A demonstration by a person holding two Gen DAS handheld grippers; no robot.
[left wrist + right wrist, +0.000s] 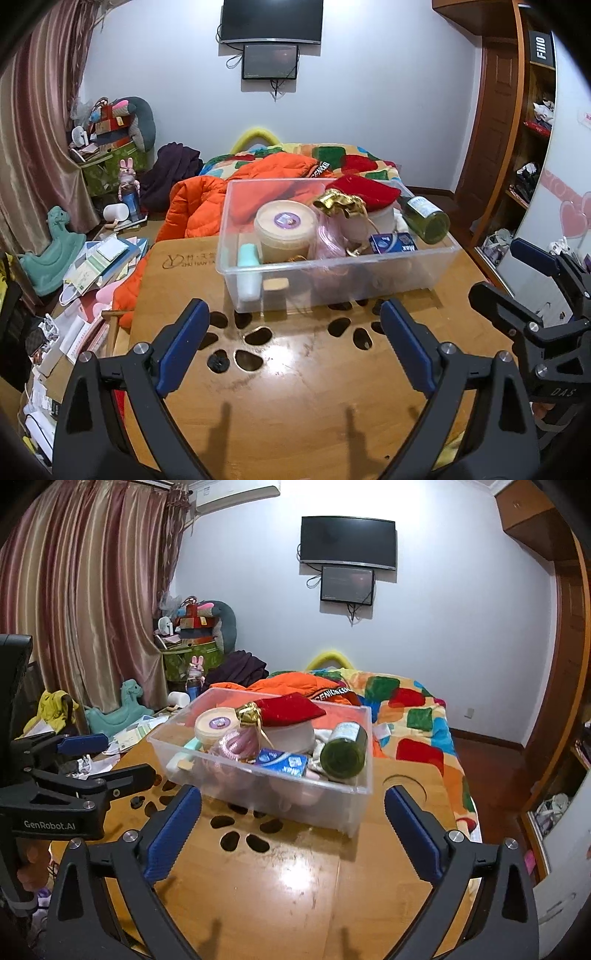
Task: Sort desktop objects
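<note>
One clear plastic bin [332, 273] sits toward the far edge of a wooden table [295, 398], filled with sorted items: one round cream tub [285, 229], one green glass bottle [424, 218] lying tilted against the bin's right rim, one red pouch [364, 190] with a gold bow, one blue packet [391, 243], one mint-green bar [248, 273] standing at the front left corner, and one pink bundle [328, 240] between tub and packet. Two grippers hover over the near half of the table, apart from the bin. The left gripper [295, 332] has its jaws spread wide with nothing between them; the right gripper [291, 819] stands equally wide and empty. The tabletop between grippers and bin is bare apart from two clusters of oval cut-outs [251, 338] and one small dark lump [218, 363] in one of them. Beyond the bin's far side lies a bed [406, 709] with one orange jacket [199, 206].
</note>
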